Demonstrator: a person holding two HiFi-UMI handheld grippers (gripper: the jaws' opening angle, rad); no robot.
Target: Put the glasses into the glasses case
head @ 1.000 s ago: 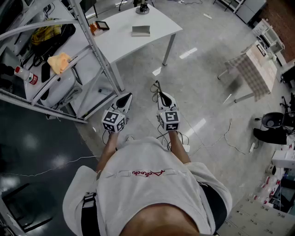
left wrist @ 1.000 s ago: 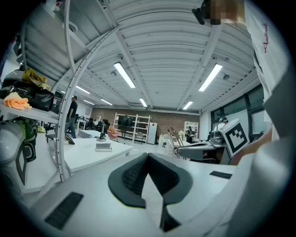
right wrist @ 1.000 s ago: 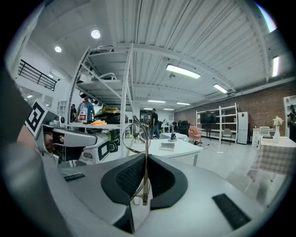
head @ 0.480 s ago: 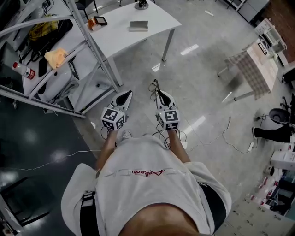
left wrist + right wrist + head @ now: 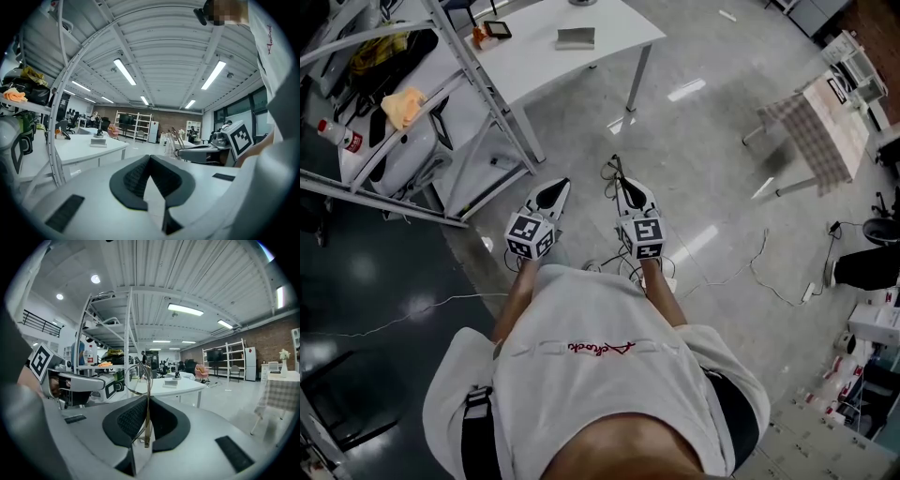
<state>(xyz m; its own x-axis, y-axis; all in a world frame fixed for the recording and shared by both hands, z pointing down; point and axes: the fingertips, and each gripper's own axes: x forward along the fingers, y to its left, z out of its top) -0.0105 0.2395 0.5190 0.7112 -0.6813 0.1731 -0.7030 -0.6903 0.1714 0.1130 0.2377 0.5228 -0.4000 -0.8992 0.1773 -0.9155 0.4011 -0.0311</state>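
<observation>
While the right tongs [image 5: 148, 399] pinch the glasses [image 5: 147, 425] and the left tongs [image 5: 150, 157] sit closed, empty, the carry seems under way — next, reaching the table [image 5: 544, 70].

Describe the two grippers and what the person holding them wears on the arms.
Both the left gripper and right gripper have white pointed shells with black textured pads, and each carries a cube of black-and-white square markers. The person wears a light short-sleeved shirt with red script.
</observation>
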